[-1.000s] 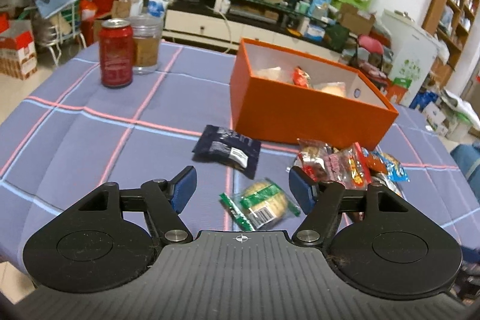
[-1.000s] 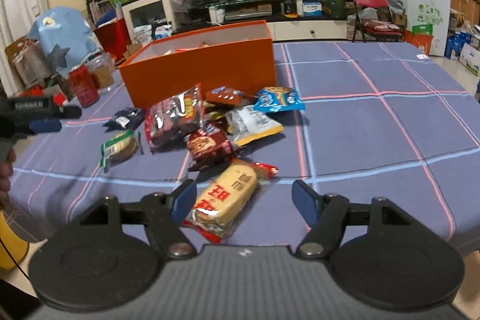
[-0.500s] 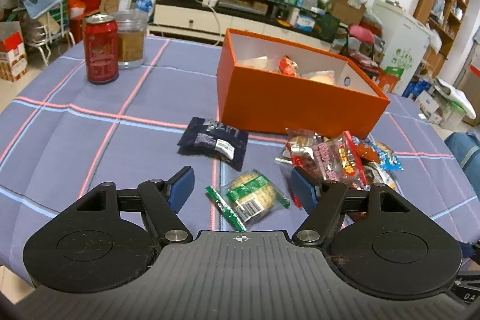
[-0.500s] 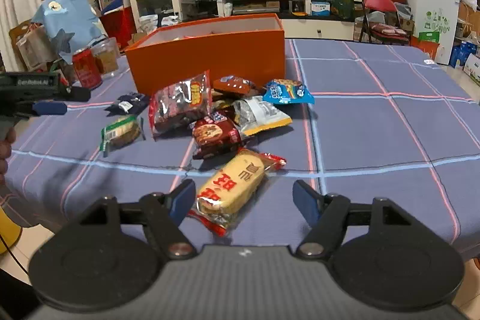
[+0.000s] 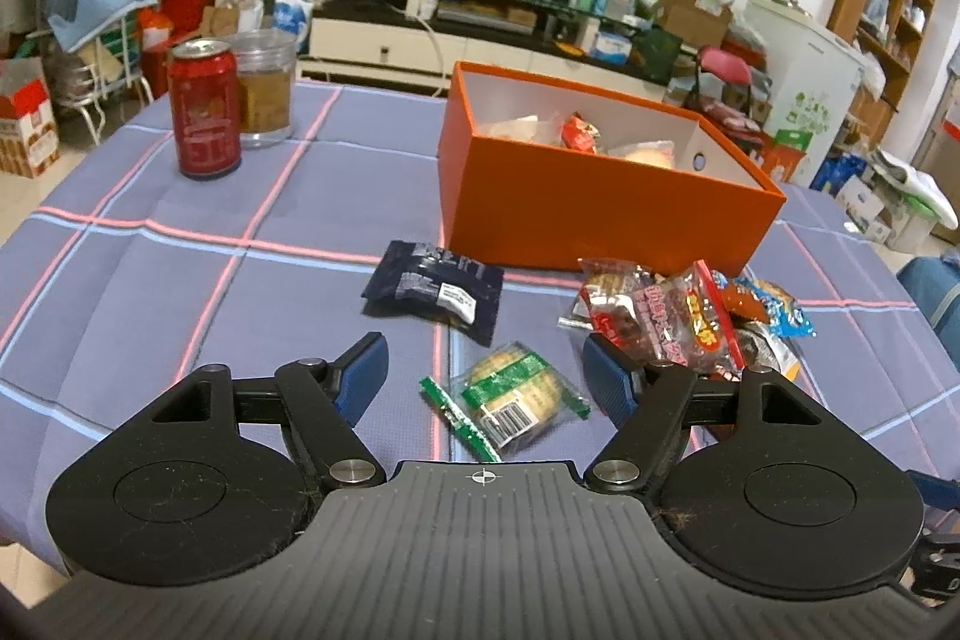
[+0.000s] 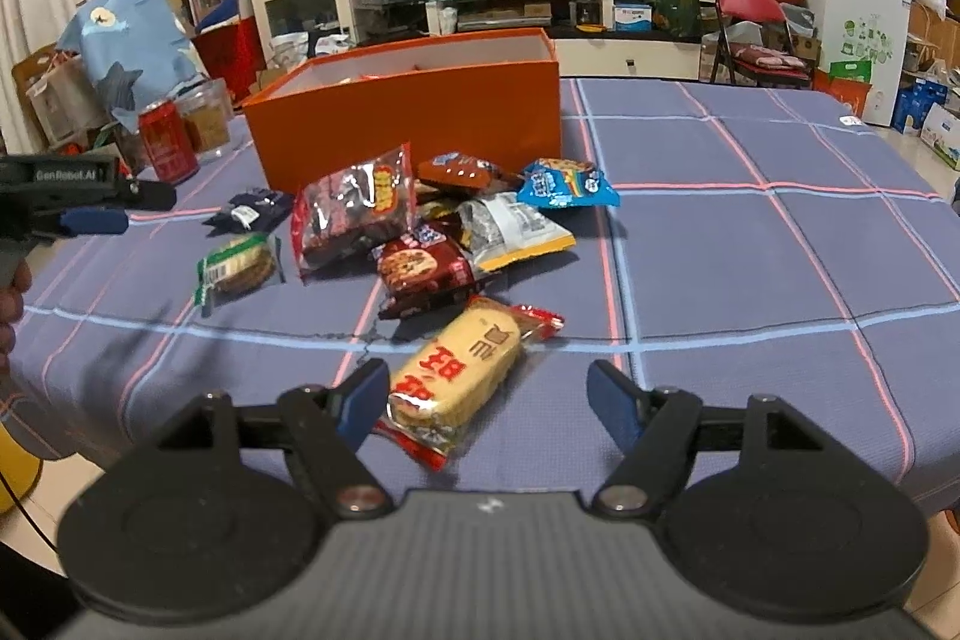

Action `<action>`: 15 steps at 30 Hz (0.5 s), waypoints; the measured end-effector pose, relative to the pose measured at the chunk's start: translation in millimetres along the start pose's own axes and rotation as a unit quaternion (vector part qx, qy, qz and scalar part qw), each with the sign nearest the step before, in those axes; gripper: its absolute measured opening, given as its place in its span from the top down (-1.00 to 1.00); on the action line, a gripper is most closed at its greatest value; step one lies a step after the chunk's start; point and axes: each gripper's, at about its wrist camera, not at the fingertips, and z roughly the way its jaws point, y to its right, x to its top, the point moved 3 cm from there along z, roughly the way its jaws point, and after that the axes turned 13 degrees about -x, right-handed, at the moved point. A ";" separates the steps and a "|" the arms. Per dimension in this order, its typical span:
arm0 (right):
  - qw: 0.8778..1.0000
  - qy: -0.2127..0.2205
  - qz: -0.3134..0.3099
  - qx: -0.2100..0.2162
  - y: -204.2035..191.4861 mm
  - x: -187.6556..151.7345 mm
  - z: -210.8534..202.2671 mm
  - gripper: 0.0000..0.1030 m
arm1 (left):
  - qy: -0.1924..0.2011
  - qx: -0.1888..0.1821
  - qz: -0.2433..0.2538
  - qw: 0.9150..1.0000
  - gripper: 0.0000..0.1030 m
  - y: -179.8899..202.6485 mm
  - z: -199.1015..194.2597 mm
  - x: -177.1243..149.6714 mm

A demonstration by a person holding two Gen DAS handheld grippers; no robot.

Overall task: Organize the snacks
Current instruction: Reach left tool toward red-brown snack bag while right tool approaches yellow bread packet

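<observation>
Your left tongs (image 5: pixel 485 381) have spread a little wider over the last second and stand apart, clamped on nothing. The green-banded cracker pack (image 5: pixel 507 400) lies flat on the desk (image 5: pixel 150 292) between and just ahead of the two blue pads; neither pad touches it. Since a second ago the pack has also come to sit more squarely between them, so you look lined up for a pick rather than mid-grip.

Your right tongs (image 6: pixel 487 403) have widened too, and they also hold nothing. The yellow rice-cracker bar (image 6: pixel 459 376) lies just ahead of them, close against the left pad and well clear of the right one; shift left before closing, I would judge, or the wrapper may skid.

Beyond the left tongs lies the dark blue packet (image 5: pixel 433 286), and to their right the heap of mixed snack bags (image 5: pixel 672 322). Farther on stands the orange box (image 5: pixel 600 214), open, with a few snacks already inside. Most of the sorting is yet to do. The red can (image 5: pixel 203 109) and the jar (image 5: pixel 263 88) stand well off to the far left.
</observation>
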 end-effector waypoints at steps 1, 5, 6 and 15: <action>1.000 -0.002 0.006 0.001 0.5 0.2 -1.1 -0.45 | 0.001 0.000 0.003 1.000 -0.08 1.6 -0.1 0.1; 0.999 -0.013 0.032 0.009 -1.3 0.7 -1.2 -0.45 | 0.001 -0.004 0.032 0.999 -0.11 7.3 0.2 0.1; 0.999 -0.015 0.036 0.008 -2.3 0.2 -0.1 -0.45 | 0.003 -0.007 0.047 0.999 -0.11 10.6 0.8 1.1; 0.997 -0.026 0.075 -0.017 -7.2 -5.7 14.0 -0.45 | 0.000 -0.074 0.290 0.954 -0.12 59.0 47.0 10.2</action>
